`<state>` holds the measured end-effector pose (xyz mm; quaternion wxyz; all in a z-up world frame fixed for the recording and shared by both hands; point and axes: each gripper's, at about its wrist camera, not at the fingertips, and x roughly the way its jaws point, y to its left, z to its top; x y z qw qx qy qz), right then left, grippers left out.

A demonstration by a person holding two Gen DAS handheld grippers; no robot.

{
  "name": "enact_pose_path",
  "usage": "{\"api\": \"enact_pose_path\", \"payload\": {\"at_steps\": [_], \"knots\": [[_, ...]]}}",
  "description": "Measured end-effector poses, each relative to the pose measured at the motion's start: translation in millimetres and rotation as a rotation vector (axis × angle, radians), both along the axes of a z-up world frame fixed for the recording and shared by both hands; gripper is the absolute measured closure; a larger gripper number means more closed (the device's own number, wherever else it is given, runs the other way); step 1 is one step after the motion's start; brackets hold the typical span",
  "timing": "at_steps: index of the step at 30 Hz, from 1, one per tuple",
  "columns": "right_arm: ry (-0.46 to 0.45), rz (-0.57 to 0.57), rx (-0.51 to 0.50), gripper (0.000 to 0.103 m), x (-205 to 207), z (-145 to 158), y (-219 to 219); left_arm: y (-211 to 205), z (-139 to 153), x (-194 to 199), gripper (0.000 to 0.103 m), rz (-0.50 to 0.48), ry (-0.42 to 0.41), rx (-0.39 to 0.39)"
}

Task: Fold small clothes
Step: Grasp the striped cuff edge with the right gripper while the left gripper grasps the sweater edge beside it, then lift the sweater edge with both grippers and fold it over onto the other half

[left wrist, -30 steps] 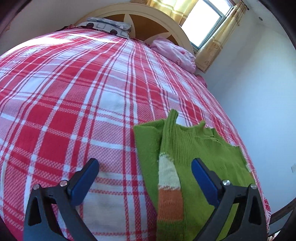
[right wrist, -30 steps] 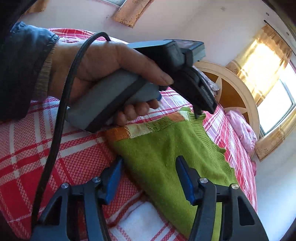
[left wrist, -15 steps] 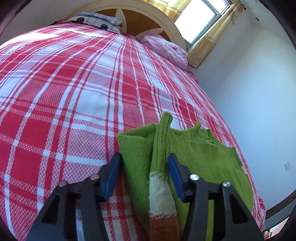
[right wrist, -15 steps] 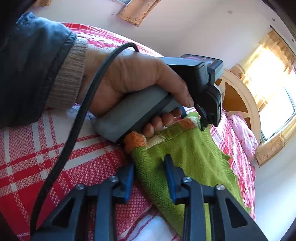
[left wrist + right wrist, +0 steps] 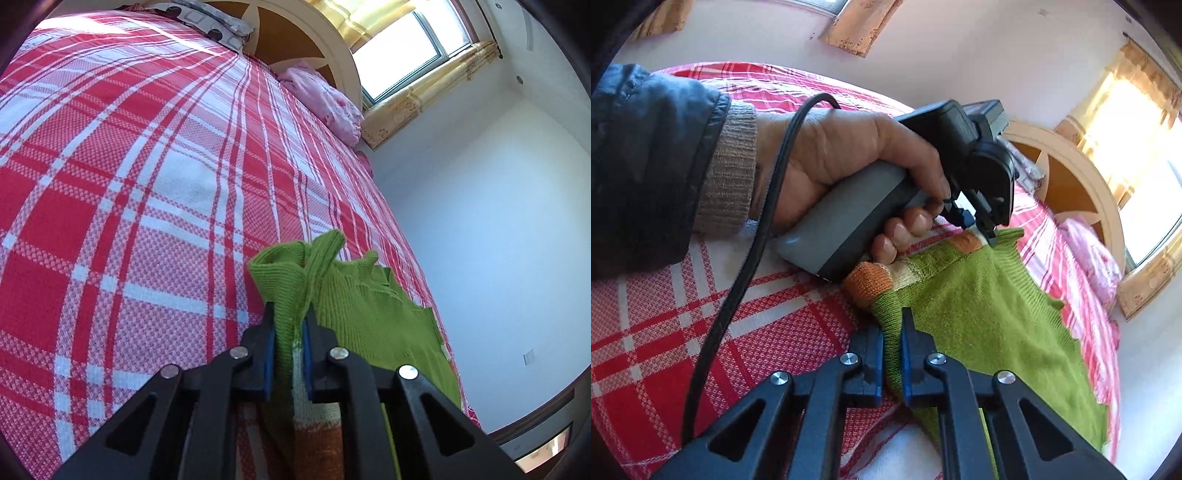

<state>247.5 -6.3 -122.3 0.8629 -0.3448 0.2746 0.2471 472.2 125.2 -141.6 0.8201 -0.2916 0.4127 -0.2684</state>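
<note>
A green knit sweater (image 5: 369,314) with a cream-and-orange striped sleeve (image 5: 871,280) lies near the edge of the red plaid bed (image 5: 147,184). My left gripper (image 5: 288,314) has its jaws closing on a bunched fold of the sweater's far edge, and the blue pads press the knit. In the right wrist view a hand (image 5: 842,155) holds that left gripper (image 5: 990,236) at the sweater's (image 5: 979,314) far corner. My right gripper (image 5: 892,325) has its jaws closing onto the near edge beside the orange cuff, with a green fold pinched between the pads.
A pink pillow (image 5: 325,99) and a patterned pillow (image 5: 221,22) lie at the rounded headboard (image 5: 1067,173). A white wall (image 5: 480,221) runs close along the bed's right side. A black cable (image 5: 757,258) trails from the left gripper over the sheet.
Both grippers went from wide open above the sweater to closed on its edges. The left one tipped toward the fold, which now stands bunched up between its pads.
</note>
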Motion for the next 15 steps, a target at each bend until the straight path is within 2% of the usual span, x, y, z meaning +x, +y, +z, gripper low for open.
{"api": "enact_pose_path", "payload": {"at_steps": [2,7,15], "knots": [[0.012,-0.004,0.048,0.097,0,7,-7,1,0,0,0.09,-0.008,0.011,-0.012],[0.041,-0.026,0.177,0.097,0,25,-29,9,-3,0,0.091,0.004,0.05,-0.117],[0.095,-0.079,0.387,0.097,10,50,-70,9,4,-7,0.091,0.063,0.103,-0.234]]}}
